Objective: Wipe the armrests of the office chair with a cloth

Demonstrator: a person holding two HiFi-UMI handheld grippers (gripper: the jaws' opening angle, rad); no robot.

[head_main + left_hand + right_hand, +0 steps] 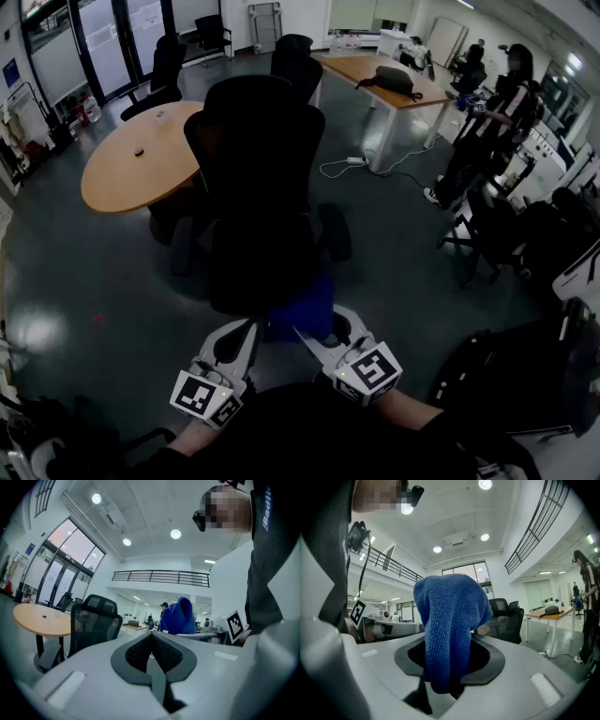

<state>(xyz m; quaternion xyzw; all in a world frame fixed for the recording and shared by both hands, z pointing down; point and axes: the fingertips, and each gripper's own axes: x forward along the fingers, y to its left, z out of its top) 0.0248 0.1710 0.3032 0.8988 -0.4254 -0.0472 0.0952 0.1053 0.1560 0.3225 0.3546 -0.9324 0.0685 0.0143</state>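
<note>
Legible text, one item: white lettering (266, 508) on the person's dark garment (272, 564), high above and to the right of the left gripper (152, 639) fingers in the left gripper view. It reads "Badl", and the remainder is cut off at the frame edge. Behind the fingers, the left marker cube (208, 396) and the right marker cube (367, 370) of the right gripper (447, 656) carry square black-and-white coded patterns, no characters. A blue wall sign (30, 549), far to the left of the left fingers beside the glazed doors, is too small to read. Nothing else is legible.
</note>
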